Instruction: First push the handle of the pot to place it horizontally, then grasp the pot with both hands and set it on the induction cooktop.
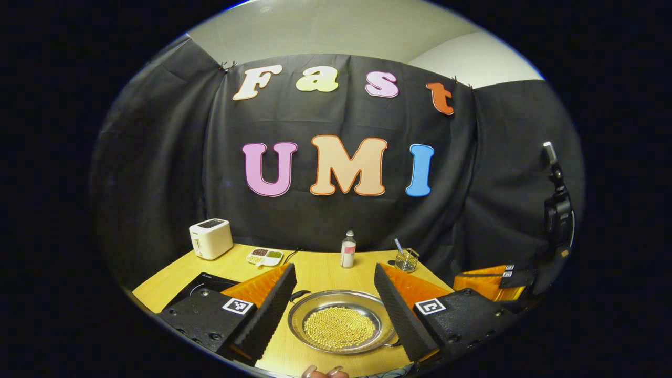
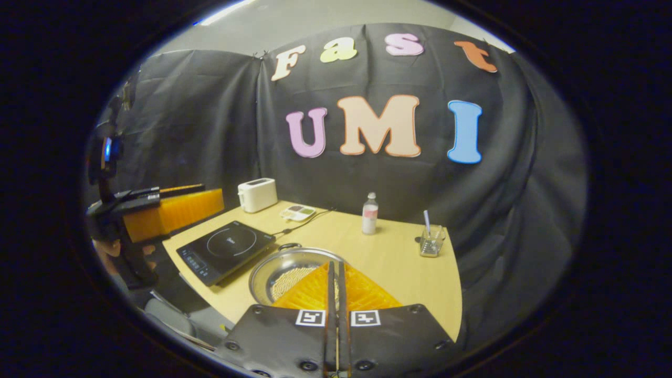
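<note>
1. A black cloth wall stands behind a wooden tabletop [image 1: 320,273].
2. At about 10 o'clock from the pot lies the induction cooktop [image 2: 226,251].
3. The left tongs [image 1: 333,299] are wide apart; the pot [image 1: 341,321] sits between them at 12 o'clock, so I judge this hand nearer.
4. The pot is shallow, shiny metal, holding small yellow beads; one dark handle [image 1: 298,295] points to about 10 o'clock.
5. The right tongs [image 2: 336,294] are closed together and empty, above the pot's right rim.

Left tool [image 1: 334,281] spread wide above the pot [image 1: 340,321] of beads.
</note>
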